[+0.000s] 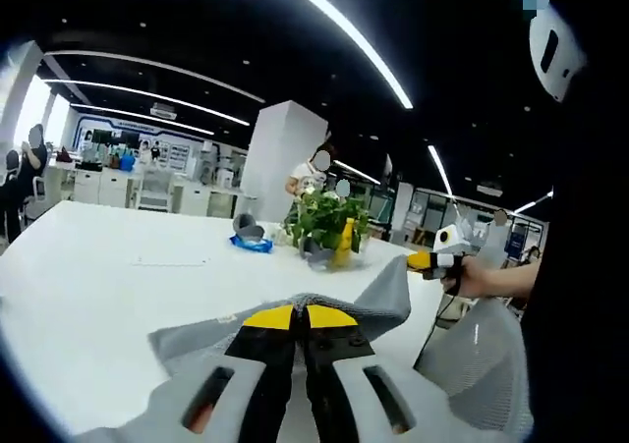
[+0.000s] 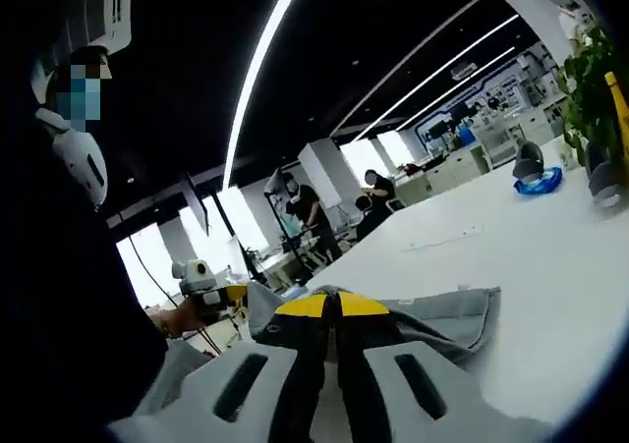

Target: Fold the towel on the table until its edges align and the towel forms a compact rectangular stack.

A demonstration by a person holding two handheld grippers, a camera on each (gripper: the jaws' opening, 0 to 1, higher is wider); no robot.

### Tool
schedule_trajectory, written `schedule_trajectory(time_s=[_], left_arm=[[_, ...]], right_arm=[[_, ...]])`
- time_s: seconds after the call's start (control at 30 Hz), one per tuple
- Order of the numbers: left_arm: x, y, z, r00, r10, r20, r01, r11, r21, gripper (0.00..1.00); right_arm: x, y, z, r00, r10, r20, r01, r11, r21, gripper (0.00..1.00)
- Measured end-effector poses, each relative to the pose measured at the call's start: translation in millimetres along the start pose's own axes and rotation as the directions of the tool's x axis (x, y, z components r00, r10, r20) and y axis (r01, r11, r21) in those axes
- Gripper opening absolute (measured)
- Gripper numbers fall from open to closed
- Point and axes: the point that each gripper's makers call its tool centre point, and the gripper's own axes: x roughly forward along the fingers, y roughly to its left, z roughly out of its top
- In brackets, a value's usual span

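Grey towel (image 1: 324,315) lifted off white table (image 1: 98,286), stretched between both grippers, sagging, creased; left gripper (image 1: 300,314) jaws pinched on one edge, right gripper (image 2: 331,304) jaws pinched on other; potted plant (image 1: 327,222) at far table end

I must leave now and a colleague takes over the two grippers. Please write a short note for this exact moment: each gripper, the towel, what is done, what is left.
Left gripper: jaws shut on the grey towel, one end lifted off the white table.
Right gripper: jaws shut on the towel, also raised. It shows in the left gripper view too, out to the right.
Towel: held up between the two grippers, part of it apparently still resting on the table.
Done: both ends gripped and lifted.
Left: lay one half over the other, align the edges, repeat until the stack is compact.
Beyond, a potted plant.
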Motion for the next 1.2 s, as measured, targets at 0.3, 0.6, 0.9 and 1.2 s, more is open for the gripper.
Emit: schedule_trajectory(time_s=[0.3, 0.6, 0.9, 1.2], left_arm=[[-10.3, 1.5, 21.6, 0.991, -0.009, 0.137, 0.026, 0.992, -0.126, 0.02], [-23.2, 4.3, 40.0, 0.972, -0.019, 0.234, 0.070, 0.975, -0.210, 0.02], [-26.9, 24.1, 27.4, 0.976, 0.053, 0.213, 0.009, 0.961, -0.278, 0.02], [-10.0, 40.3, -0.1, 0.988, 0.144, 0.062, -0.127, 0.965, -0.229, 0.02]], right_arm=[[-1.6, 18.3, 10.3, 0.995, 0.083, 0.053, -0.085, 0.996, 0.028, 0.00], [-1.6, 36.4, 13.2, 0.982, 0.175, 0.071, -0.180, 0.981, 0.067, 0.00], [-4.5, 9.1, 10.3, 0.998, 0.035, 0.045, -0.036, 0.999, 0.020, 0.00], [1.4, -20.8, -13.1, 0.982, -0.177, -0.064, 0.167, 0.977, -0.132, 0.00]])
